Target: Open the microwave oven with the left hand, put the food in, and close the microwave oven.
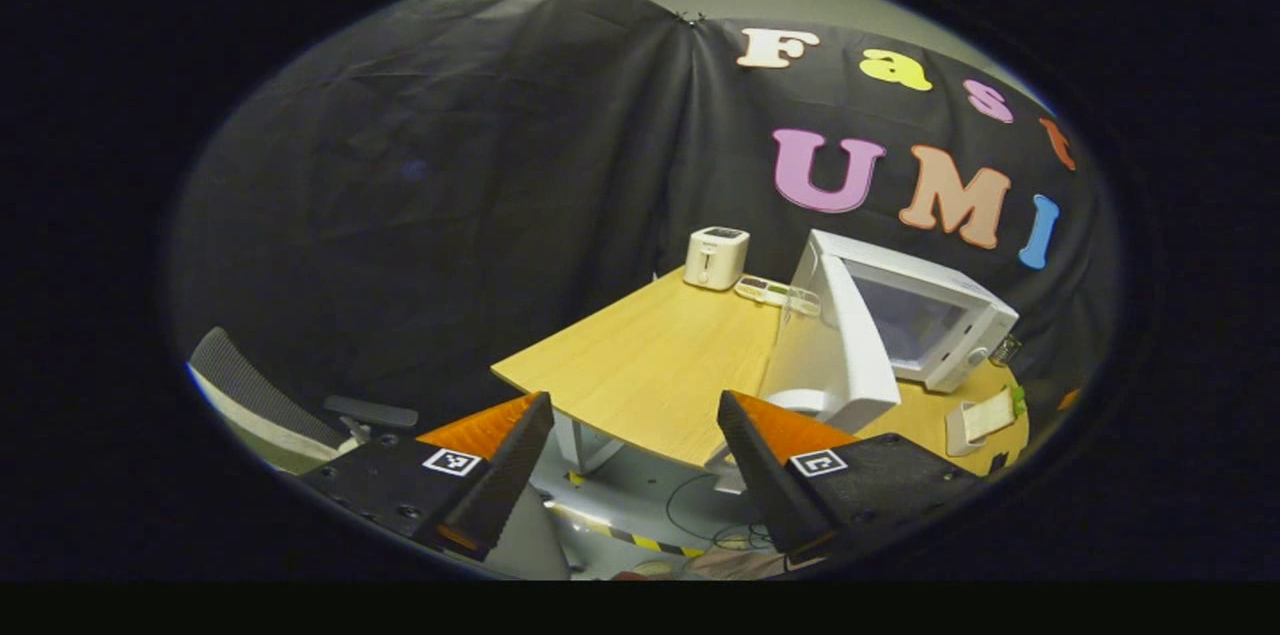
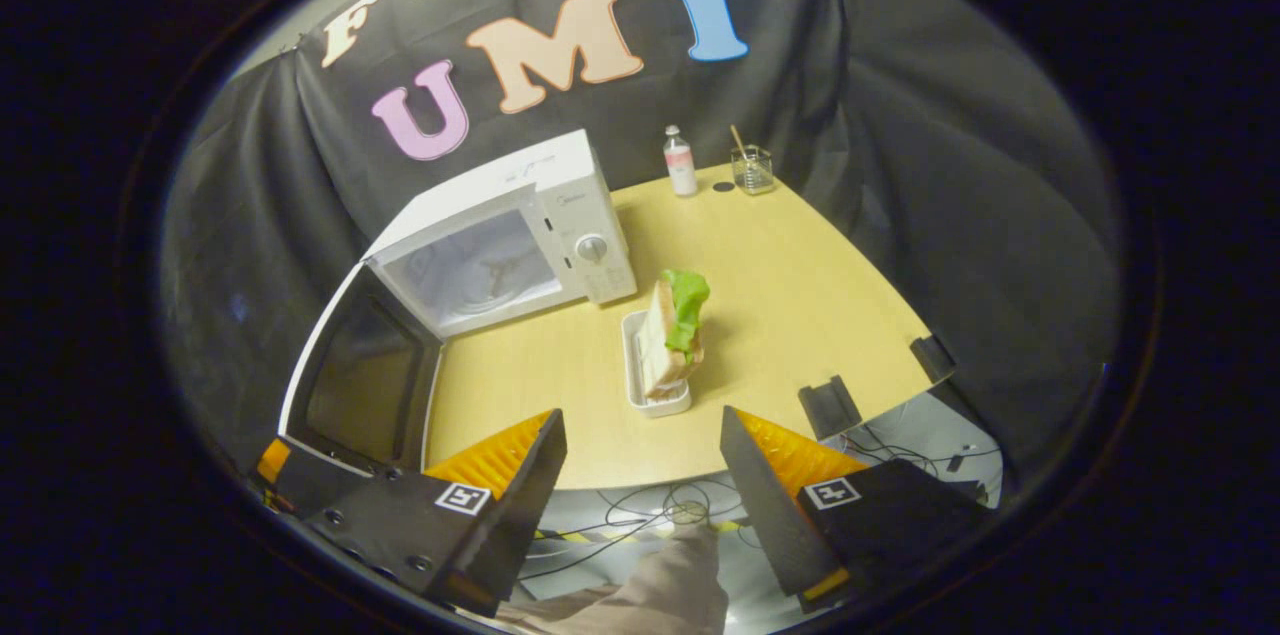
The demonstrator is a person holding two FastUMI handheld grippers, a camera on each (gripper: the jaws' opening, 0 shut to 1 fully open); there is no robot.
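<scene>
Currently the microwave oven [image 2: 520,225] stands on the wooden surface [image 2: 800,295] with its door [image 2: 355,380] swung fully open; the cavity is lit and nothing can be made out inside it. In the left gripper view the same microwave oven [image 1: 930,320] is seen from its door side, the open door [image 1: 835,345] edge-on toward the camera.

Food: a sandwich [image 2: 668,335] with a green lettuce leaf, standing on edge in a small white tray [image 2: 640,385]. Tray sits just in front of the microwave oven's control panel, beside the dial, apart from the oven body. In the left gripper view the tray [image 1: 975,420] lies in front of the microwave oven, near the surface edge.

Right tool [image 2: 640,470]: fingers spread wide, nothing between them. It hangs off the near edge of the surface, with the sandwich tray ahead of the gap and well clear of both fingers. The open door is to the left of its left finger.

Left tool [image 1: 635,460]: fingers spread wide, holding nothing. It is off the surface edge, on the door side of the microwave oven; its right finger lies in line with the door's lower corner, contact not determinable.

Other items relative to the microwave oven: a small bottle [image 2: 681,161] and a glass jar [image 2: 752,169] behind it to the right; a white toaster [image 1: 716,257] at the far corner on the door side. An office chair [image 1: 270,395] stands off the surface.
</scene>
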